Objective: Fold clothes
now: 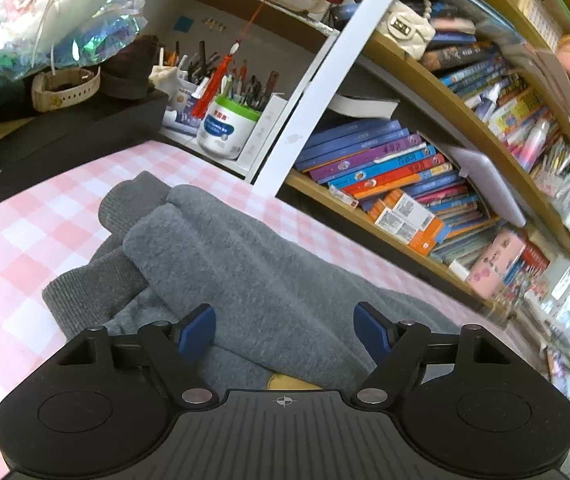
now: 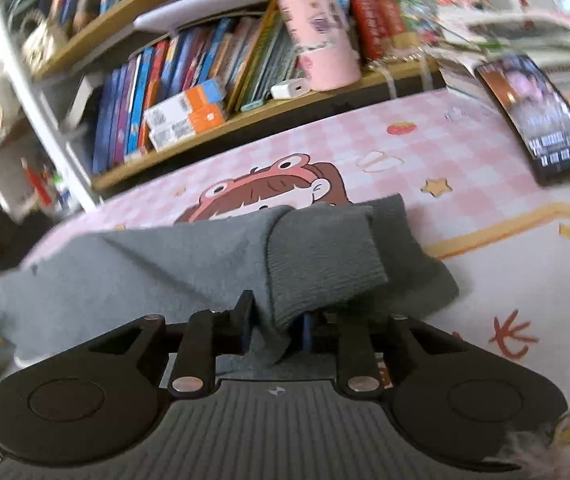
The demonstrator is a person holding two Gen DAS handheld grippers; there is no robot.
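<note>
A grey fleece sweatshirt [image 1: 253, 264] lies bunched on the pink checked table cover [image 1: 17, 240], with ribbed cuffs at its far left end. My left gripper [image 1: 284, 330] is open just above the garment, its blue pads [image 1: 199, 332] wide apart and holding nothing. In the right wrist view the same grey sweatshirt [image 2: 133, 276] hangs lifted over the table. My right gripper [image 2: 275, 326] is shut on a fold of it next to a ribbed cuff [image 2: 321, 256], which drapes over the fingers.
A bookshelf [image 1: 425, 176] full of books runs along the table's far edge. A green-lidded tub of pens [image 1: 227, 128] and a black box [image 1: 69, 140] stand at the left. A phone [image 2: 541, 116] lies on the table at the right.
</note>
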